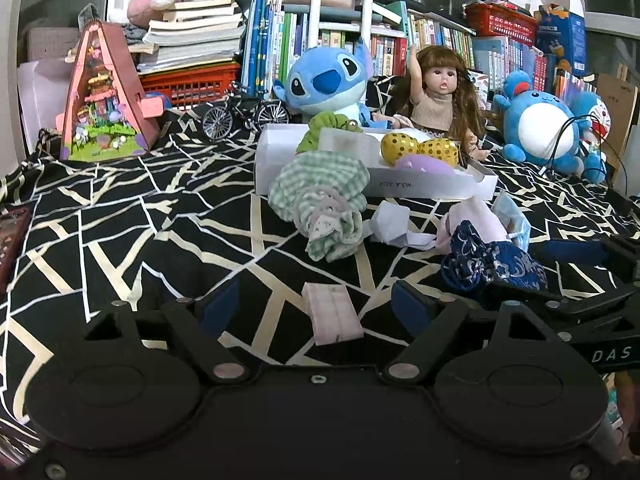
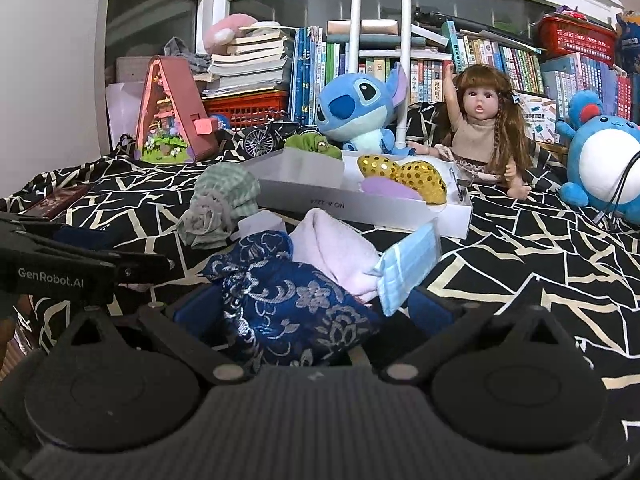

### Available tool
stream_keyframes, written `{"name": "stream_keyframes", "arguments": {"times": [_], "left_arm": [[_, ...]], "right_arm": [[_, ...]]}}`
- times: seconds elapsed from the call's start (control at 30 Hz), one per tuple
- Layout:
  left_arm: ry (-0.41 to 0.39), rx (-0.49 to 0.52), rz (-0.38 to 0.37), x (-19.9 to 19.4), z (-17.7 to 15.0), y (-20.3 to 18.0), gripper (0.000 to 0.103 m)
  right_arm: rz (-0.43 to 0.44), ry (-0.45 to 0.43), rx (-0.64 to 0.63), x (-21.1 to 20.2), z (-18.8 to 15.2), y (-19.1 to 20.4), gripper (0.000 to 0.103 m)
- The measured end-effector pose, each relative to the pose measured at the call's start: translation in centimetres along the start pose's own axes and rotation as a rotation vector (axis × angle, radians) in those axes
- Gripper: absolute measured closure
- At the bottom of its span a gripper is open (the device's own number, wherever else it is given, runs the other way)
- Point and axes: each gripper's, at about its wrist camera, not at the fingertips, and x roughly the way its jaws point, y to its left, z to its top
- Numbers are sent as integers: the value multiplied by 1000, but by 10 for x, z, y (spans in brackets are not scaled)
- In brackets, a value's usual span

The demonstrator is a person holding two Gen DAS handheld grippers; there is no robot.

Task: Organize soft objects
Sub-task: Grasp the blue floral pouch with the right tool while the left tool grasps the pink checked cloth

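Observation:
My left gripper is open, its jaws either side of a small pink folded piece on the black patterned bedspread. My right gripper is open with a blue brocade pouch lying between its jaws; the pouch also shows in the left wrist view. Beyond it lie a pink cloth, a blue face mask and a green checked cloth, which the left wrist view also shows. A white box holds a gold sequin bow, a purple item and a green scrunchie.
A Stitch plush, a doll and a blue round plush sit behind the box. A model bicycle and a pink triangular house model stand at the left. Bookshelves and red baskets fill the back.

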Motion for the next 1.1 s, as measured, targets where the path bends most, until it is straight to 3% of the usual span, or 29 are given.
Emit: {"name": "stream_keyframes", "arguments": {"times": [0.53,0.77,0.93,1.1], "left_arm": [[22,-15,-19,0,-3,0,41],[39,-5,-38,1,-5,-4,56],[35,12,-33,-1,-6,-9,76],[19,21,-32,-5,-6,-11,78]], "right_arm": [[11,18,12,5,-2,5,0],[-1,18,15,5,-4,5,0],[-17,18,10,6,-6,9,2],[-33,13,27,6,-7,7,4]]}}
